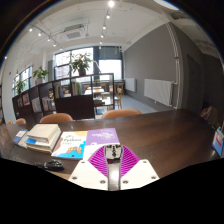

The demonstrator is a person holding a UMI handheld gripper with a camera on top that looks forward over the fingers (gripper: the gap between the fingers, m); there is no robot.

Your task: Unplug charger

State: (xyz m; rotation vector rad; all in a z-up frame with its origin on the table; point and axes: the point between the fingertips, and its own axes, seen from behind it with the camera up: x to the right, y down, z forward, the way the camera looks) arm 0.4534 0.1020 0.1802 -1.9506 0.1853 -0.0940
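The gripper (112, 160) hung above the dark table (165, 135), fingers pressed together on nothing. No charger showed; only books (85, 142) lay just ahead of them.

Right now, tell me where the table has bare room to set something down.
The table is bare beyond and beside the tool, from the purple booklet across to the far end by the orange chairs. It is crowded on the other side: the stacked books, a light booklet and a small dark object.
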